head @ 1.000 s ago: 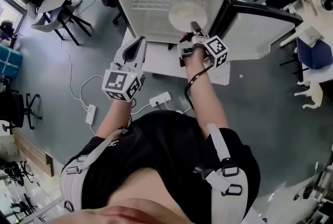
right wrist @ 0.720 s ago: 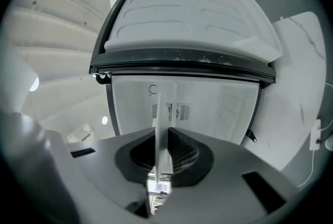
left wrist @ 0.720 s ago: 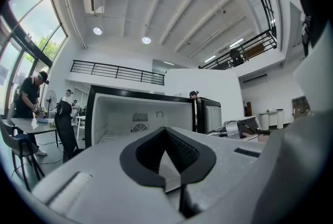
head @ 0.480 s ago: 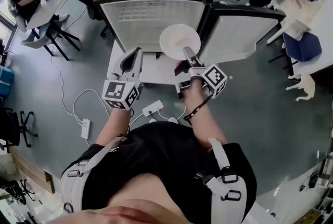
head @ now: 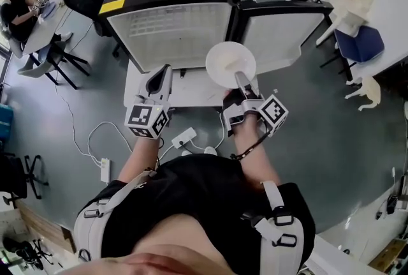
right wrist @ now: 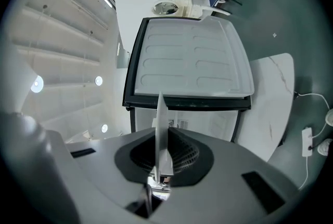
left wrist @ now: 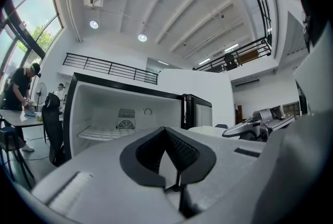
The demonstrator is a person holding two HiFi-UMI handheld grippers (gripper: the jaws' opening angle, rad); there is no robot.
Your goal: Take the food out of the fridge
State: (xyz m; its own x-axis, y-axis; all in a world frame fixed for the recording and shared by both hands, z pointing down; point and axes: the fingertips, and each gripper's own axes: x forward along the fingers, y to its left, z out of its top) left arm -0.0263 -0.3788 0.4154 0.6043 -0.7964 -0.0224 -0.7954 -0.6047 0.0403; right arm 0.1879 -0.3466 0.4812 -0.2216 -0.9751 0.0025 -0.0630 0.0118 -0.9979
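Note:
A white plate (head: 230, 64) hangs level in front of the open fridge (head: 171, 32), outside its white cavity. My right gripper (head: 241, 80) is shut on the plate's near rim. In the right gripper view the plate (right wrist: 160, 127) stands edge-on between the pads of the right gripper (right wrist: 161, 158). The plate's top looks bare from above. My left gripper (head: 162, 74) is level to the left of the plate, shut with nothing in it. In the left gripper view the left gripper (left wrist: 176, 168) faces the fridge (left wrist: 122, 114), whose shelf holds nothing I can see.
The fridge door (head: 276, 30) stands swung open to the right. A low white slab (head: 191, 87) lies before the fridge. A power strip (head: 183, 138) and cables trail on the floor. Tables, chairs (head: 60, 53) and seated people are at the far left and right.
My right gripper has drawn the plate out of the fridge cavity, toward me and to the right. The left gripper has shifted only a little.

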